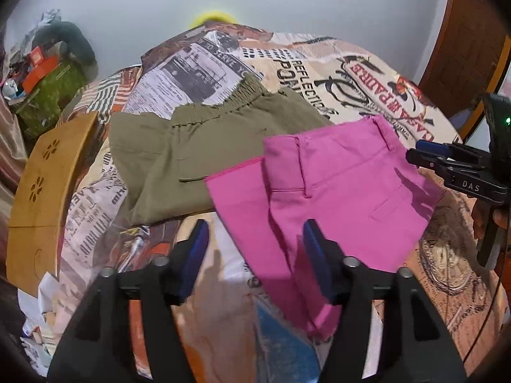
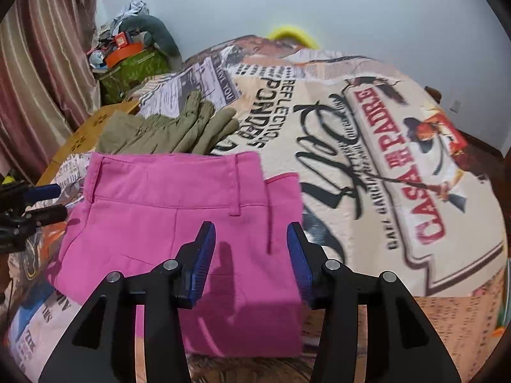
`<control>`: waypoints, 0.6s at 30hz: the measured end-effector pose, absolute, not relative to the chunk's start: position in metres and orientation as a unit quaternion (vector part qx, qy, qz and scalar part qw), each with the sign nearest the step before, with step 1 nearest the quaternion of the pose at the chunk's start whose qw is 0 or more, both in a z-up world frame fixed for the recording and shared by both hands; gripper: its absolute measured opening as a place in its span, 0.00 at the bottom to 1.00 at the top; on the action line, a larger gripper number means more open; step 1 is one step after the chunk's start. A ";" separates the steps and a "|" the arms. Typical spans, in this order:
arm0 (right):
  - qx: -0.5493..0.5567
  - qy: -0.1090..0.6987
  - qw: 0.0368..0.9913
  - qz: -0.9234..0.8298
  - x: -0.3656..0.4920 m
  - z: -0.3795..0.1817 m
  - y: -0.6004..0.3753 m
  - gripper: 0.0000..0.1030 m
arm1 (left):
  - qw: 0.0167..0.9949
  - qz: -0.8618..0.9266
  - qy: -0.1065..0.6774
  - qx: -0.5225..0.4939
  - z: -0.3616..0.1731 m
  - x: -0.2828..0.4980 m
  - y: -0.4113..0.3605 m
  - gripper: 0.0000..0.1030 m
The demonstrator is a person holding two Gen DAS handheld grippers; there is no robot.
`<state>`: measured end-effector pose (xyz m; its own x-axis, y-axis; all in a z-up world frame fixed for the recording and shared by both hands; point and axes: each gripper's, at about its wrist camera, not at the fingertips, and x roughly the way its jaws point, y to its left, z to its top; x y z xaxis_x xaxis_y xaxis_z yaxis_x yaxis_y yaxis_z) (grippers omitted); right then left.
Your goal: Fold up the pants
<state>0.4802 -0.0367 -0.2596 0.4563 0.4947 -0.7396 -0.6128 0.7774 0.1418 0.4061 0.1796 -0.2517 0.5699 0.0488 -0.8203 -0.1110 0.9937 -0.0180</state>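
Folded pink pants [image 1: 338, 188] [image 2: 179, 210] lie flat on the printed bedspread [image 1: 319, 63] [image 2: 367, 146], waistband toward the far side. My left gripper [image 1: 254, 233] hovers open over their near left corner, with nothing between its blue pads. My right gripper [image 2: 250, 234] stands open above the near right part of the pink pants, holding nothing. In the left wrist view the right gripper [image 1: 424, 156] shows at the right edge, beside the pants. In the right wrist view the left gripper [image 2: 52, 201] shows at the left edge.
Folded olive pants [image 1: 191, 146] [image 2: 169, 127] lie just behind and left of the pink ones. A wooden board [image 1: 44, 191] borders the bed on the left. A cluttered green box [image 2: 131, 63] and a curtain [image 2: 38, 79] stand at the far left.
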 end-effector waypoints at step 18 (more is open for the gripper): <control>-0.058 0.472 0.824 0.308 0.488 -0.294 -0.050 0.56 | 0.833 0.010 0.533 -0.146 -0.309 0.425 0.184 0.88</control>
